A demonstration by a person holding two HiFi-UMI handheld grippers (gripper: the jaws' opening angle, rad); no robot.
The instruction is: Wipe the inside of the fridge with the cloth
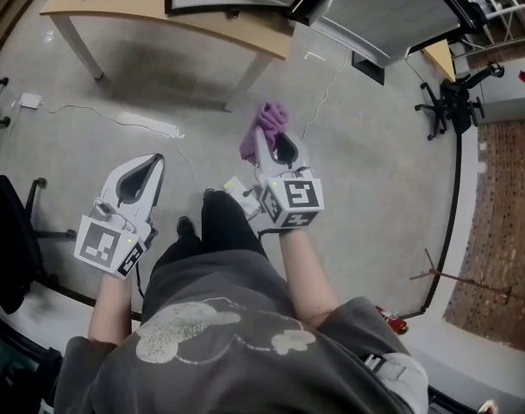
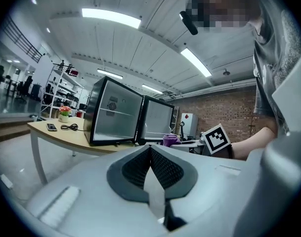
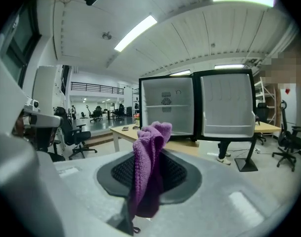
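Right gripper (image 1: 269,145): jaws pinched on the purple cloth (image 3: 148,167). The cloth stands out past the fingertips, its long axis running along the jaw line, with a bunched end forward of the tips and a short tail hanging back between the pads.

Left gripper (image 1: 157,160): jaws closed together with nothing between them. It is held level with the right gripper and just to its left, both over bare floor in front of the person's legs.

Beyond the fingertips is the table (image 1: 133,7), well apart from both grippers. The fridge (image 3: 167,110) stands on it, its door (image 3: 227,110) swung fully open to the right and the white cavity facing the person.

Key relation: in the right gripper view the cavity lies straight ahead of the cloth's free end and slightly right of it, and no part of the cloth touches the fridge.

Judgement: wiping has not begun. The right hand carries the cloth, so the reach falls to it: forward along the jaw axis and into the opening left of the door. The left gripper is free.
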